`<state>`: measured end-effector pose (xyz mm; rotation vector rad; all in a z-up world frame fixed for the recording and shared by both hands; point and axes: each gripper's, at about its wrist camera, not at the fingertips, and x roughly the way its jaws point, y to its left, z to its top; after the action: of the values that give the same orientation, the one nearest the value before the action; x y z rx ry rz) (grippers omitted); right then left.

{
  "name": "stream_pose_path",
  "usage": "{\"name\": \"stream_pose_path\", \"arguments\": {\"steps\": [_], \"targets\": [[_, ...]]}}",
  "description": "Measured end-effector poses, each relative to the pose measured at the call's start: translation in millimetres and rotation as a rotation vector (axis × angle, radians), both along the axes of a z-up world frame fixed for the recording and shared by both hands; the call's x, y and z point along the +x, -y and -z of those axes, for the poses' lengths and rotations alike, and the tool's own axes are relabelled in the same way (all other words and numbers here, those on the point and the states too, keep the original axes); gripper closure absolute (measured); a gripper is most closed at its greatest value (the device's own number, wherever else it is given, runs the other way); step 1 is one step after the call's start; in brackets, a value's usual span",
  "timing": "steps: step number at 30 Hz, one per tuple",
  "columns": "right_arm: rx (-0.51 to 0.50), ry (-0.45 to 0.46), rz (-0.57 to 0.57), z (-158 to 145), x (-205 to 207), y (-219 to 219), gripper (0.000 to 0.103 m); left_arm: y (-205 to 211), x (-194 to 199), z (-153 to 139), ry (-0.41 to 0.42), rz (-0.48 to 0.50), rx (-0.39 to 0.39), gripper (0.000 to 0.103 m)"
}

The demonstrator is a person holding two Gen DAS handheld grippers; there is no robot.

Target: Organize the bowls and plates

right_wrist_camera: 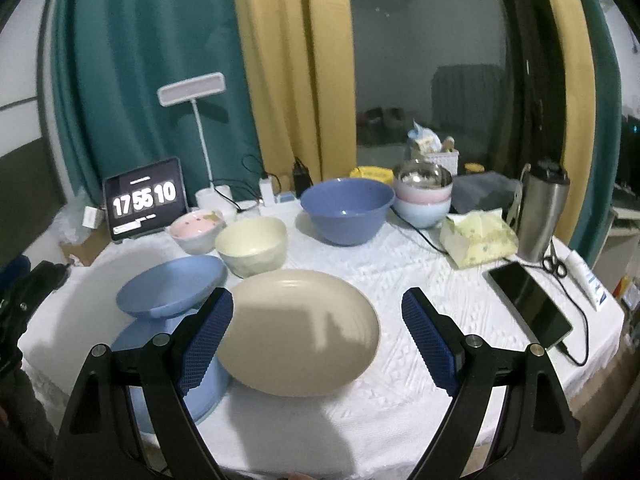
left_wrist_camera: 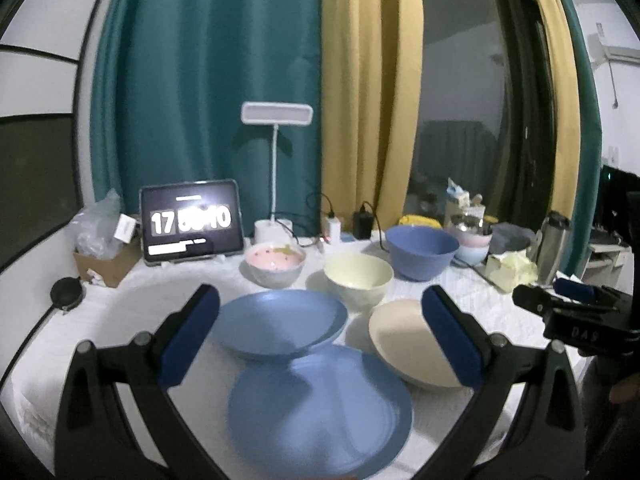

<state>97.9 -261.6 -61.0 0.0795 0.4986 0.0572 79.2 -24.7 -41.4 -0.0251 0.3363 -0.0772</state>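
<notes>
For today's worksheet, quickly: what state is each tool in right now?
Left tool: open, holding nothing, above the blue plates.
Right tool: open, holding nothing, over the beige plate.

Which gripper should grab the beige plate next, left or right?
Probably the right gripper. It is open, and the beige plate lies straight ahead between its fingers. The left gripper, also open, faces the two blue plates, with the beige plate off to its right.
</notes>
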Motion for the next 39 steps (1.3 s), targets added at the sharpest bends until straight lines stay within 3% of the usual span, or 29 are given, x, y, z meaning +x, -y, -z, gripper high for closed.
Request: {"name": "stream_pose_path", "arguments": {"steps": [15,32,36,39], "targets": [[0.083,-0.13,0.009,42,60,40,0.014,54,70,37,-0.189,0.095,0.115,0.002],[0.157,-0.248,-0.044,91,108,72,0.014,96,124,79,-0.351,0.12,0.171,0.002],[0.166,-0.276,-0.062,100,116,75,0.014,103,133,88,-0.394,0.129,0.195,0.016],[0.163,-0.294,-0.076,104,122,75,0.022,107,141,98,-0.434,0.123,0.217,0.021]]}}
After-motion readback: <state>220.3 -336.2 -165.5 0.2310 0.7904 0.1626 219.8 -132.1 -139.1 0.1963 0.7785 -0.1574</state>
